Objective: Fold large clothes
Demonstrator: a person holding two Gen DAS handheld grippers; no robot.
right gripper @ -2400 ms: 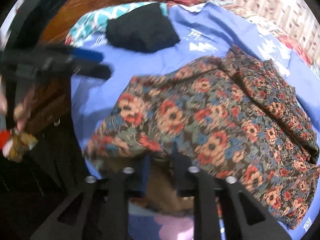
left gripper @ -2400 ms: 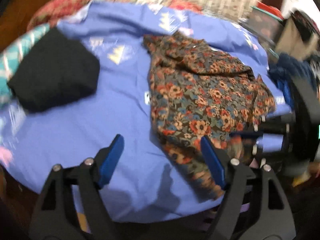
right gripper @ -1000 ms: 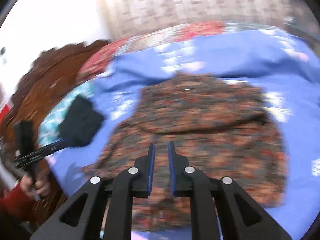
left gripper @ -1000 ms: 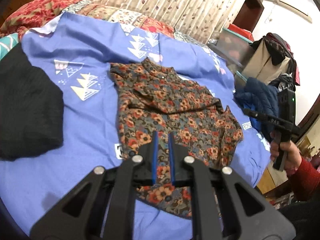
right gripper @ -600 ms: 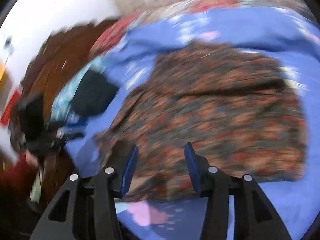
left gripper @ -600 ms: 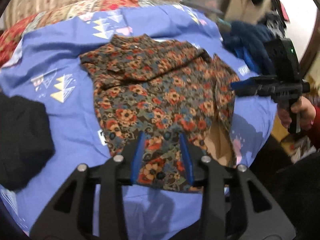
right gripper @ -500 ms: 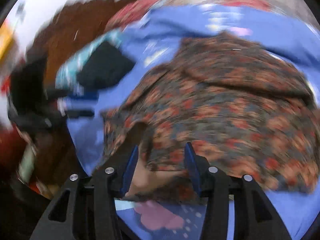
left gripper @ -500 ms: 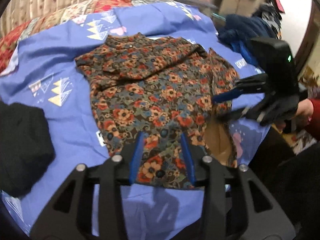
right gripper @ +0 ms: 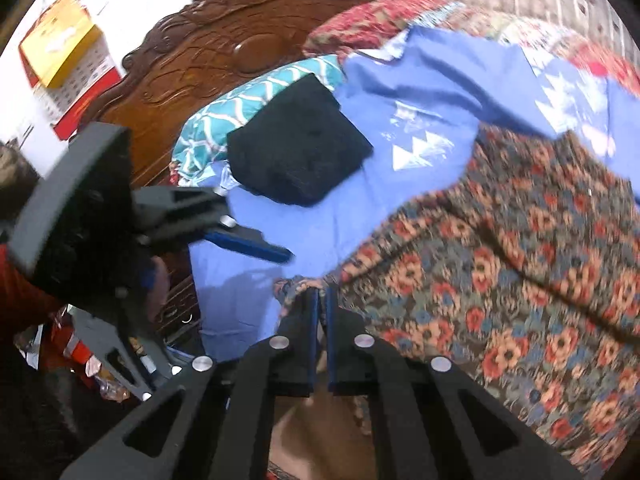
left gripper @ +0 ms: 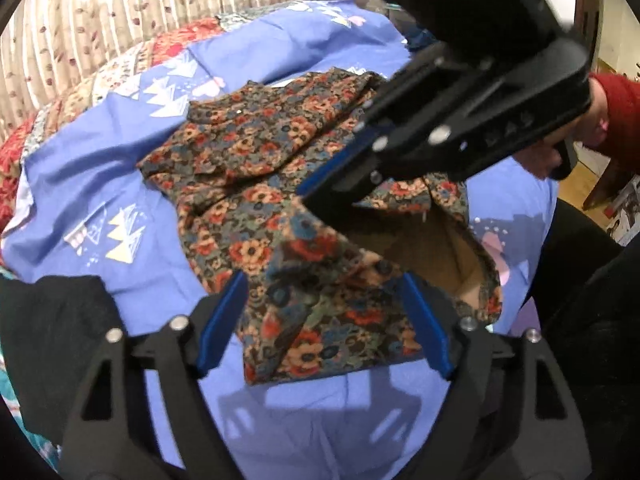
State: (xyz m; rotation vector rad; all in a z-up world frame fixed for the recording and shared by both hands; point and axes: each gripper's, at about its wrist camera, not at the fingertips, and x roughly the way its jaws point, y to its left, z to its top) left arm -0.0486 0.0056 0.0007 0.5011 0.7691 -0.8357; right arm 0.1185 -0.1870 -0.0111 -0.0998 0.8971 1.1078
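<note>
**Right gripper pinches the shirt hem as the left hangs open**

Half a second earlier both grippers had their jaws spread above the garment; by this moment the right gripper [right gripper: 319, 300] had clenched on the near hem of the brown floral-print button-up shirt [left gripper: 280, 196] and lifted it, while the left gripper [left gripper: 322, 324] had widened its jaws further, grasping nothing.

From left to right in the left wrist view lay one folded black knit garment [left gripper: 48, 340] at the edge, then the blue bedsheet printed with white triangles [left gripper: 100, 168], then the single floral shirt in the middle of the bed, and last the right gripper [left gripper: 320, 196] reaching in from the upper right, held by a hand with a red sleeve [left gripper: 616, 116] behind it. One shirt, one black garment and two grippers could be counted.

The shirt lay partly folded, its collar end away from the person and its sleeve doubled across the chest. The raised hem showed a plain tan lining [left gripper: 420, 244] beneath, and dark buttons ran along the placket near the left gripper's blue fingers [left gripper: 222, 320].

In the right wrist view the carved dark wooden headboard [right gripper: 208, 60] stood behind the black garment [right gripper: 298, 156], with the left gripper [right gripper: 260, 246] hovering over bare sheet [right gripper: 420, 92].
</note>
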